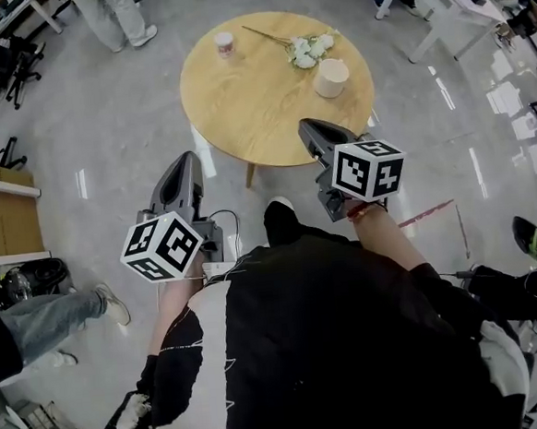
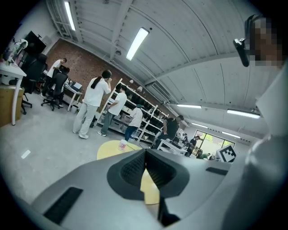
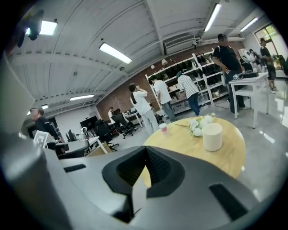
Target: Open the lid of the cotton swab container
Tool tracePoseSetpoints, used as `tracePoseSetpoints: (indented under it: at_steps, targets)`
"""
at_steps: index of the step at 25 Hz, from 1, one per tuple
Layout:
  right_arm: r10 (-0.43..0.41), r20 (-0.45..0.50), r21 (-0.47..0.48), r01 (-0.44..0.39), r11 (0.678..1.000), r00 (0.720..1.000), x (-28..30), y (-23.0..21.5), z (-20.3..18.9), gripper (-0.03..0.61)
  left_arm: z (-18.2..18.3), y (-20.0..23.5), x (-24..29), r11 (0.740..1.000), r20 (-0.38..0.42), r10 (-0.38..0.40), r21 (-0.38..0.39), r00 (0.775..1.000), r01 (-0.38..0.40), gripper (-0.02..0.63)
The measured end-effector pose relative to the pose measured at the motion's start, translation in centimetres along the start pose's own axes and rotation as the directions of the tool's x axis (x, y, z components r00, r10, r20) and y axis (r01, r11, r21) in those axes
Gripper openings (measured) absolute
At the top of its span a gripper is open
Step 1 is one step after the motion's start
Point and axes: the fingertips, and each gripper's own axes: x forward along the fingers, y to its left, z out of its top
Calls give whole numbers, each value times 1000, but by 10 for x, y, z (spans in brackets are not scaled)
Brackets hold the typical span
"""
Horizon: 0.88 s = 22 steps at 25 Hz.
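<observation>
A round wooden table (image 1: 261, 117) carries a cream cylindrical container (image 1: 331, 77), a small pink-and-white cup (image 1: 225, 44) and a sprig of white flowers (image 1: 306, 50). Which of the two holds the cotton swabs I cannot tell. My left gripper (image 1: 188, 160) hangs in the air short of the table's near left edge, jaws shut and empty. My right gripper (image 1: 306, 126) reaches over the table's near edge, also shut on nothing, well short of the cylinder. In the right gripper view the cylinder (image 3: 212, 136), cup (image 3: 164, 128) and flowers (image 3: 198, 125) lie beyond the gripper (image 3: 145, 150). The left gripper view shows the cup (image 2: 122, 144) past the gripper (image 2: 145, 153).
The table stands on a shiny grey floor. A person's legs (image 1: 119, 17) are at the back left, another person's leg and shoe (image 1: 63, 313) at the left. White desks (image 1: 437, 1) stand at the back right, a wooden shelf (image 1: 5, 220) at the left. Several people stand by shelving (image 3: 180, 90).
</observation>
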Motion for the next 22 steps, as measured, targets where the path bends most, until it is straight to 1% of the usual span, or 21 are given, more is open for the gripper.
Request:
tracePoseSetpoints:
  at_steps: [3, 7, 14, 18, 22]
  targets:
    - [3, -14, -23, -3, 1000, 1000, 15, -9, 4, 5, 0, 7, 18, 1000, -10, 9, -3, 1000, -9, 11]
    - [20, -26, -8, -21, 1000, 999, 38, -27, 17, 5, 7, 15, 53, 1000, -14, 26, 0, 1000, -26, 12]
    - [52, -34, -8, -52, 999, 998, 85, -61, 65, 5, 30, 28, 127, 999, -15, 51, 5, 999, -51, 11]
    - [71, -35, -11, -72, 997, 997, 107, -80, 84, 6, 29, 36, 164, 998, -29, 65, -4, 997, -65, 11]
    - [79, -63, -15, -80, 997, 995, 128, -99, 89, 5, 24, 44, 194, 997, -36, 70, -35, 997, -71, 11]
